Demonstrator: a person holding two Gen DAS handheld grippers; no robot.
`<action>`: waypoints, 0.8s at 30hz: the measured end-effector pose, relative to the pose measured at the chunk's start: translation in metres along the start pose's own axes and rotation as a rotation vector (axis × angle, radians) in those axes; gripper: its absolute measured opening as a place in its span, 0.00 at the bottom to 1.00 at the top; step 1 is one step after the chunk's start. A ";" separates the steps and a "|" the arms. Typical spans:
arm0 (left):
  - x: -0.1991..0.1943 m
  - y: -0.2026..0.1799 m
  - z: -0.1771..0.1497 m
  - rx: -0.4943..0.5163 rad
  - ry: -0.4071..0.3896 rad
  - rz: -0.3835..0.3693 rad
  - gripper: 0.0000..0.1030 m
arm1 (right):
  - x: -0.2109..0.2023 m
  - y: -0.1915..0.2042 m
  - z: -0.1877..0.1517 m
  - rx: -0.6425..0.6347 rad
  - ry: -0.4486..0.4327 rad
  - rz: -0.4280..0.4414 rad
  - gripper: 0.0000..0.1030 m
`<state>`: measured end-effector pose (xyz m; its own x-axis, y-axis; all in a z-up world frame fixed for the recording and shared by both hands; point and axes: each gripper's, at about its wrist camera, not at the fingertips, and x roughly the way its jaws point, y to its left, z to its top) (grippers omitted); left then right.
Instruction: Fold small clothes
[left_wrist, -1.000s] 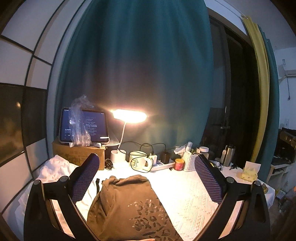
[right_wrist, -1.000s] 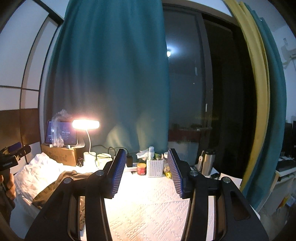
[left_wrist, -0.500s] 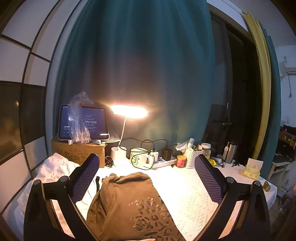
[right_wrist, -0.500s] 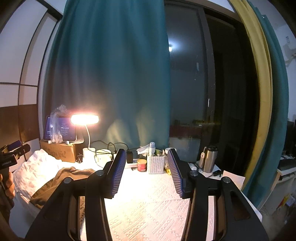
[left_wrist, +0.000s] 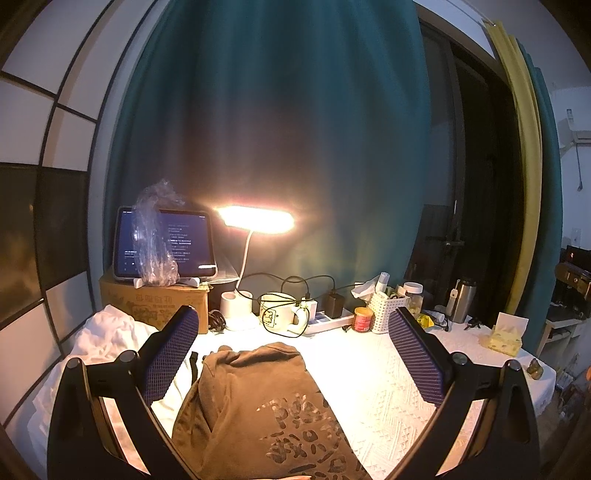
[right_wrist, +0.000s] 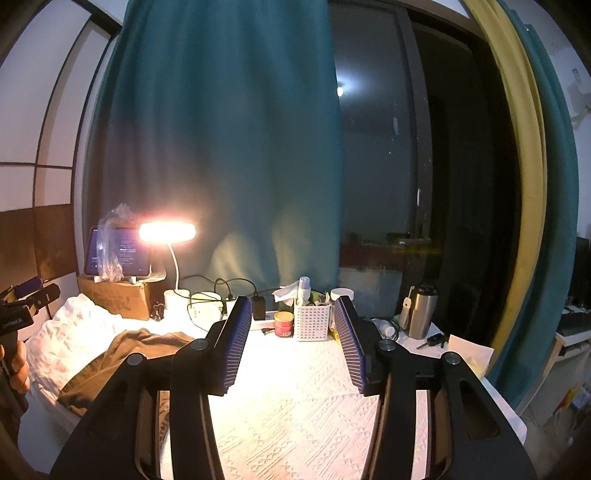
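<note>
A brown garment with a shiny printed pattern lies on the white textured tablecloth, below and between the fingers of my left gripper, which is open wide and empty above it. In the right wrist view the same garment lies at the left. My right gripper is open and empty, above bare tablecloth to the right of the garment. The left gripper and the hand holding it show at the far left edge.
White crumpled cloth lies at the left. Along the back stand a cardboard box with a tablet, a lit desk lamp, a mug, a power strip, a small tin, a white basket, a steel flask and a tissue box.
Both views have tilted slightly upward, so the table sits lower in frame. The garment and both grippers' openings are unchanged.
</note>
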<state>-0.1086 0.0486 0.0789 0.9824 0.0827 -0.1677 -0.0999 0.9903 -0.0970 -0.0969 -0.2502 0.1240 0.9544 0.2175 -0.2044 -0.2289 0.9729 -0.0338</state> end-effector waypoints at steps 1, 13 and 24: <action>0.000 0.000 0.000 -0.001 0.002 0.000 0.98 | 0.001 0.000 0.000 -0.001 0.002 -0.001 0.48; 0.007 -0.001 0.000 0.001 0.006 -0.007 0.98 | 0.005 0.001 -0.001 -0.003 0.013 -0.001 0.48; 0.012 0.000 -0.001 0.001 0.010 -0.013 0.98 | 0.012 0.003 -0.002 -0.004 0.021 -0.006 0.48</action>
<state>-0.0975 0.0491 0.0759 0.9819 0.0686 -0.1763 -0.0868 0.9914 -0.0979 -0.0865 -0.2450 0.1194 0.9515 0.2097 -0.2250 -0.2238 0.9739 -0.0386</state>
